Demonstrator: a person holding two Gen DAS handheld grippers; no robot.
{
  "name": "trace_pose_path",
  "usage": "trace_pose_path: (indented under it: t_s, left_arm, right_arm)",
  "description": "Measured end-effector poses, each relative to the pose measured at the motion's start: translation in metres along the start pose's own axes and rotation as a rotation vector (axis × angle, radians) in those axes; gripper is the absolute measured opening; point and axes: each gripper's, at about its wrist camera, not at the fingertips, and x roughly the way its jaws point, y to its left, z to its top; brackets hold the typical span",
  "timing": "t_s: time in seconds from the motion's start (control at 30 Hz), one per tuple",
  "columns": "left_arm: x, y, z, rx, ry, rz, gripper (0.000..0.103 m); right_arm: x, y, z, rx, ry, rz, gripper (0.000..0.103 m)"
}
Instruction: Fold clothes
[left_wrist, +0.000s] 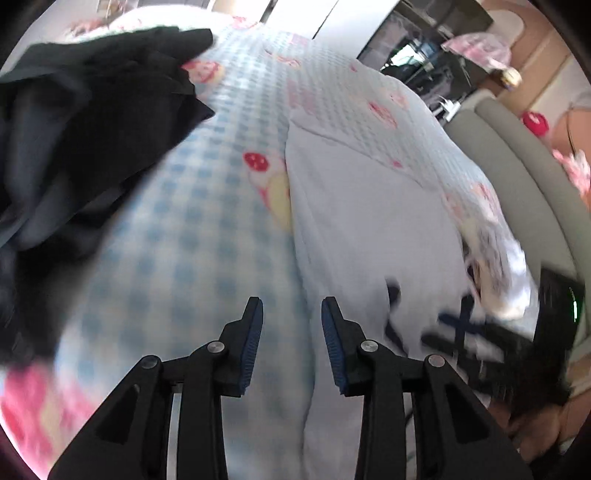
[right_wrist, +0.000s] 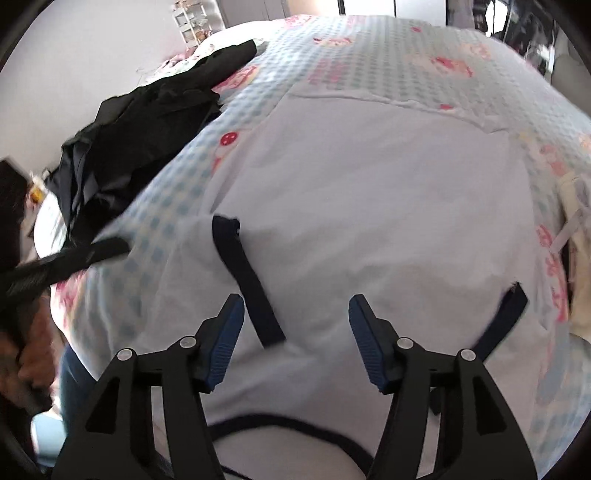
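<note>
A white garment (right_wrist: 369, 203) with navy trim lies flat on a bed with a blue checked sheet (right_wrist: 369, 66). One navy band (right_wrist: 243, 277) runs across the cloth just left of my right gripper (right_wrist: 295, 304). Another navy band (right_wrist: 506, 317) shows at the right. My right gripper hovers over the garment, open, with nothing between its pads. My left gripper (left_wrist: 291, 308) is open too, over the garment's (left_wrist: 369, 240) left edge where it meets the sheet (left_wrist: 207, 221). In the right wrist view the left gripper (right_wrist: 74, 258) is a blurred black bar at the left.
A heap of black clothes (left_wrist: 85, 122) lies on the bed to the left, also seen as the dark pile (right_wrist: 147, 129). A grey padded bed edge (left_wrist: 517, 177) runs along the right. A person's hand (right_wrist: 33, 350) shows at the lower left.
</note>
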Motion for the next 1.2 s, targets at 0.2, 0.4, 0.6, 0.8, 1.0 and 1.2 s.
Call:
trace_pose_path:
  t_s: [0.2, 0.4, 0.6, 0.8, 1.0, 1.2]
  left_arm:
    - [0.050, -0.015, -0.003, 0.018, 0.151, -0.068, 0.022]
    - [0.040, -0.012, -0.006, 0.051, 0.140, 0.104, 0.009]
    - [0.011, -0.013, -0.001, 0.018, 0.060, 0.074, 0.005]
    - [0.032, -0.026, 0.004, 0.067, 0.150, 0.055, 0.007]
    - [0.050, -0.019, -0.013, 0.042, 0.201, 0.040, 0.016]
    - [0.045, -0.018, -0.017, 0.065, 0.157, 0.063, 0.007]
  right_arm:
    - [0.013, 0.005, -0.012, -0.035, 0.052, 0.012, 0.061]
    - [0.030, 0.006, -0.021, -0.060, 0.069, 0.008, 0.065]
    - [0.027, -0.001, -0.022, -0.028, 0.060, 0.018, 0.065]
    - [0.009, -0.011, -0.013, 0.029, 0.027, 0.035, 0.063]
    - [-0.033, -0.030, -0.013, 0.083, -0.042, 0.055, 0.065]
    - [-0.057, -0.065, -0.022, 0.142, -0.064, -0.032, 0.065]
